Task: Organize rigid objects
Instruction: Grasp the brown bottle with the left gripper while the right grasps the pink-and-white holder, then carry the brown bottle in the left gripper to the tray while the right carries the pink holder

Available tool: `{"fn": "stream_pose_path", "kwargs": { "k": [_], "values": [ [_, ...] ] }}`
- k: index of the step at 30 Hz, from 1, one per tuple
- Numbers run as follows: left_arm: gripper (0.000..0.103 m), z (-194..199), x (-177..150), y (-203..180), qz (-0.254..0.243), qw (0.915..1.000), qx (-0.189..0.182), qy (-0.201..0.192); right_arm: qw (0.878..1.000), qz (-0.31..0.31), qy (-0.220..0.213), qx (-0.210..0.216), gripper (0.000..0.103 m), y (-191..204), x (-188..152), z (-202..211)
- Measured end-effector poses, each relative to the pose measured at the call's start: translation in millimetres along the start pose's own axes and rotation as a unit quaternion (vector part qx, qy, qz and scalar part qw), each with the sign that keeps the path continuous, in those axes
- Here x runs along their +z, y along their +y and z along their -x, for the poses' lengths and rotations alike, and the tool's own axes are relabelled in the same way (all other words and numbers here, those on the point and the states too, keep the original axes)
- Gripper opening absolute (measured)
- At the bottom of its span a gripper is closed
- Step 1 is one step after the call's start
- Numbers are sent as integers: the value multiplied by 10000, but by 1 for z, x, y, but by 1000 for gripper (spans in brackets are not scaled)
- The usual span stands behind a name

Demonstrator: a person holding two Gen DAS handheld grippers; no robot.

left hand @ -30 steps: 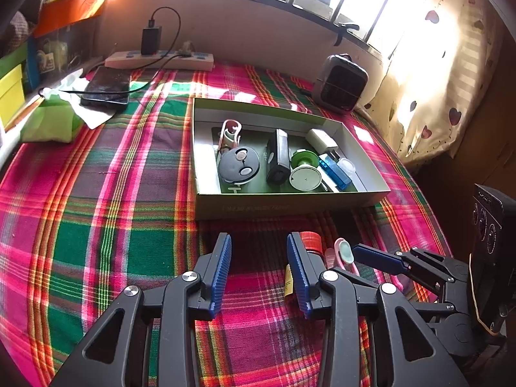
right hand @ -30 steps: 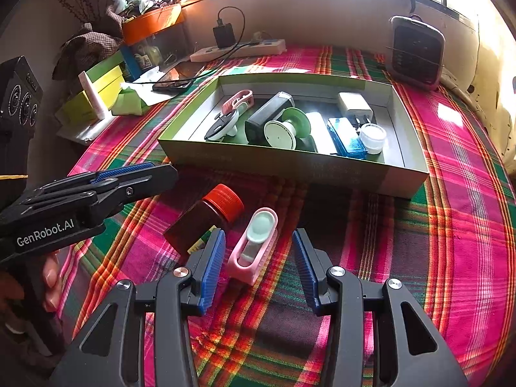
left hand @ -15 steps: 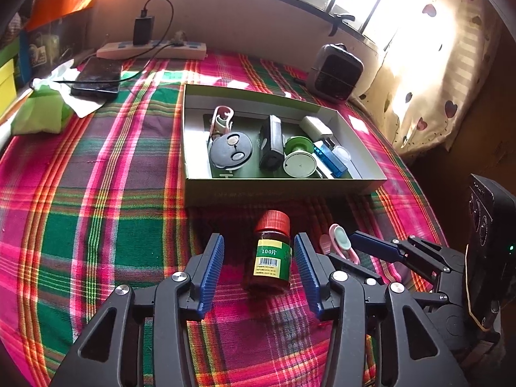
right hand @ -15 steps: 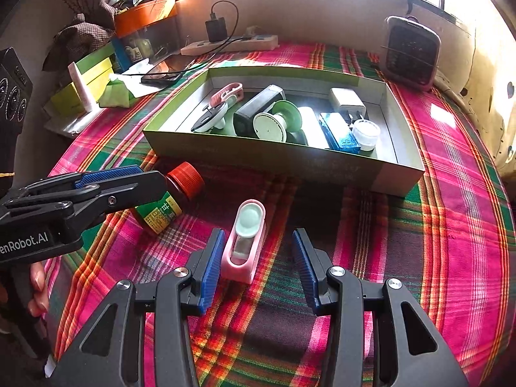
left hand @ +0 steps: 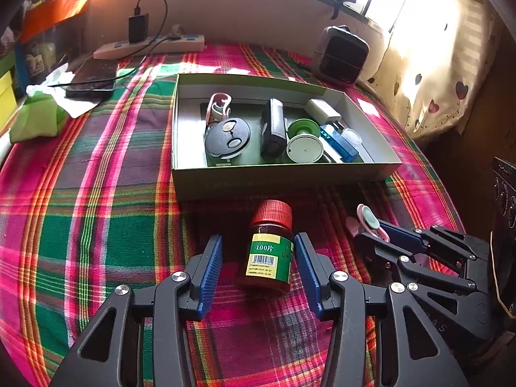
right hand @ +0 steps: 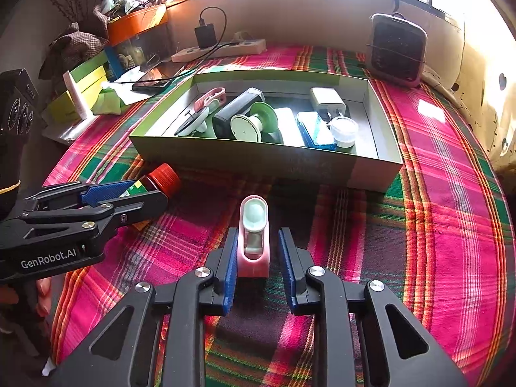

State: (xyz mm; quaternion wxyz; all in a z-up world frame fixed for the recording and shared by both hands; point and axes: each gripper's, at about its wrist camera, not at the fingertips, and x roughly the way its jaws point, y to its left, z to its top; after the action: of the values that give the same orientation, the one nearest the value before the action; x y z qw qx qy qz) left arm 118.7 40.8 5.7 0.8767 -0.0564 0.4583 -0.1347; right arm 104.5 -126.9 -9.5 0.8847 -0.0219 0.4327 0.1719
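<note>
A brown pill bottle (left hand: 270, 251) with a red cap and green label lies on the plaid cloth between the fingers of my open left gripper (left hand: 258, 269); it also shows in the right wrist view (right hand: 159, 180). A pink and mint case (right hand: 253, 237) lies between the fingers of my right gripper (right hand: 258, 264), which is open; the left pad touches it and a small gap shows on the right. The case also shows in the left wrist view (left hand: 369, 221). A green cardboard box (left hand: 283, 179) behind them holds several small items.
A small grey heater (right hand: 398, 48) stands at the back right. A power strip (left hand: 151, 48) with a charger, a phone (left hand: 93, 77) and a green pouch (left hand: 35, 122) lie at the back left. Coloured boxes (right hand: 80, 93) stack at the far left.
Both grippers have moved forward around their objects. The bottle now lies deeper between the left fingers. The right fingers have narrowed around the pink case.
</note>
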Motion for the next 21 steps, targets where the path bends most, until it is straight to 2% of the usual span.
{"fn": "stream_pose_path", "kwargs": {
  "k": [3,5,7,21],
  "values": [
    [44,-1,0,-2,-30,10000,72,-4,10000,-58,-14,2,23,-5,-1,1],
    [35,-2,0,-3,-38,9999,93,12,10000,-90,-19,-1,23,-7,-1,2],
    [31,-3,0,-4,-61,9999,144,15,9999,-105,-25,-7,23,-10,-2,3],
    [31,1,-1,-10,-118,9996,241,-54,9999,-142,-84,28,19,-14,-4,6]
  ]
}}
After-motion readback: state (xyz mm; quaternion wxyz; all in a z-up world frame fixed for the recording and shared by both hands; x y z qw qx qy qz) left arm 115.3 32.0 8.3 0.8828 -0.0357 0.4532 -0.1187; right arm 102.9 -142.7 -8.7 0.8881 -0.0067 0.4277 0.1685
